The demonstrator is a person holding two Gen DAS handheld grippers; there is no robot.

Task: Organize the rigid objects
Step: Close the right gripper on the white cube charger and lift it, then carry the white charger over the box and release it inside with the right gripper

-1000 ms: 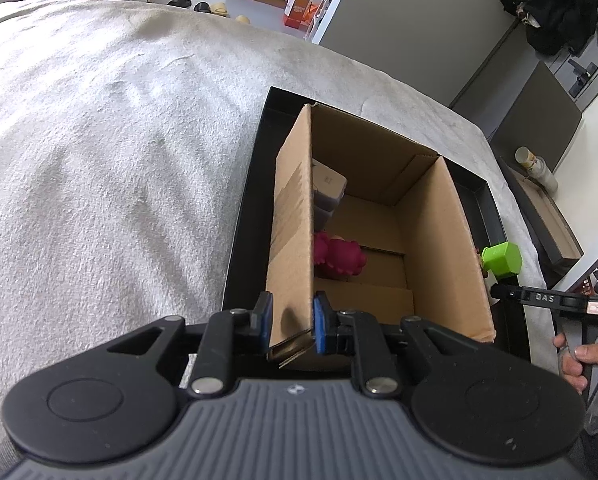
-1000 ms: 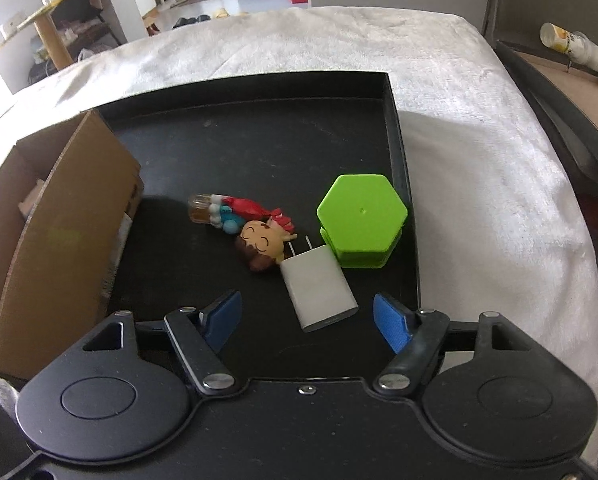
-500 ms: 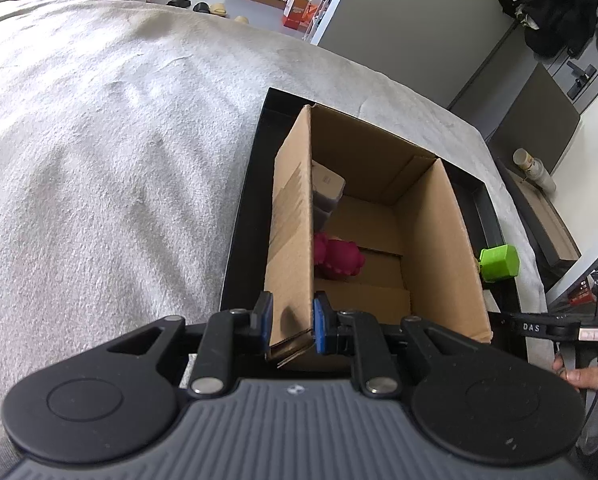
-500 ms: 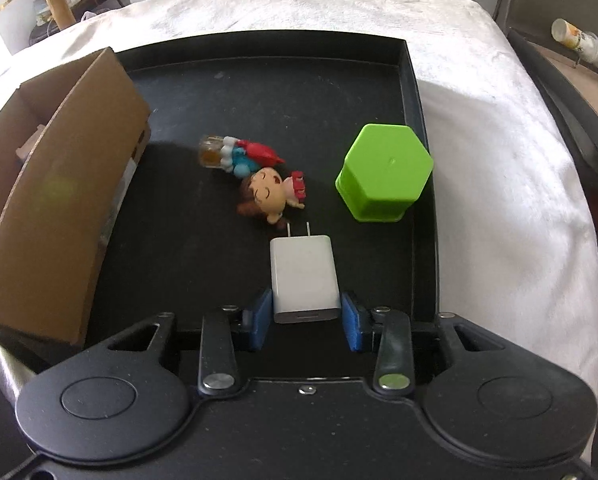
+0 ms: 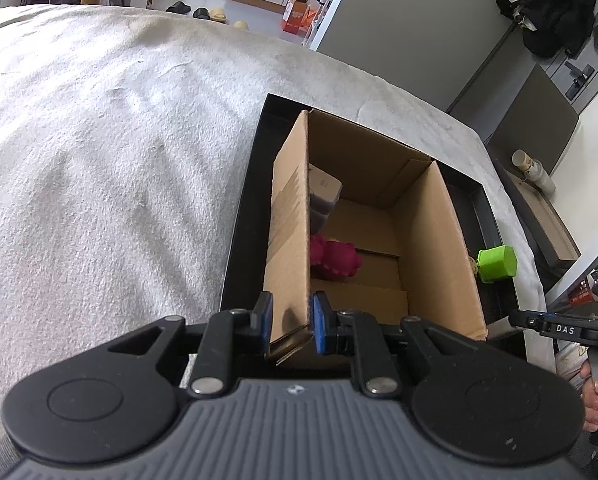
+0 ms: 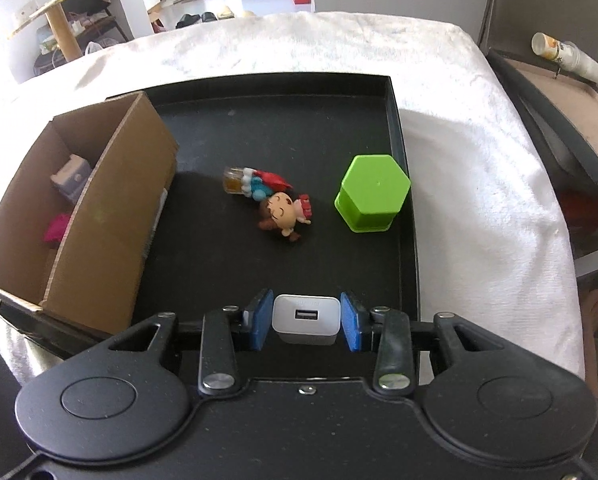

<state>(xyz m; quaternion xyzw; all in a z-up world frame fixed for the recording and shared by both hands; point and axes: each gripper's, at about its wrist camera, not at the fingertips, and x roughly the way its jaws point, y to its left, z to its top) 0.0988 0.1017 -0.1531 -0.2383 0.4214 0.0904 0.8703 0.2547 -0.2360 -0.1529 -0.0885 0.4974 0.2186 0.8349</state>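
Note:
An open cardboard box (image 5: 427, 240) stands on the left part of a black tray (image 6: 283, 120). My left gripper (image 5: 291, 322) is shut on the box's near left wall. In the box lie a magenta toy (image 5: 333, 258) and a pale grey block (image 5: 323, 192). My right gripper (image 6: 306, 320) is shut on a white USB charger (image 6: 306, 318) and holds it above the tray's near edge. On the tray lie a doll figure (image 6: 285, 212), a small toy bottle figure (image 6: 251, 182) and a green hexagonal box (image 6: 373, 192). The box also shows in the right wrist view (image 6: 111, 216).
The tray rests on a white towel-covered surface (image 5: 99, 160). A dark open case (image 6: 559, 100) with a paper tube stands off the right edge. The right gripper's body and the person's hand (image 5: 595, 392) show at the right of the left wrist view.
My right gripper closed on the white charger and lifted it off the tray, drawing back toward the near edge. My left gripper kept its hold on the box wall.

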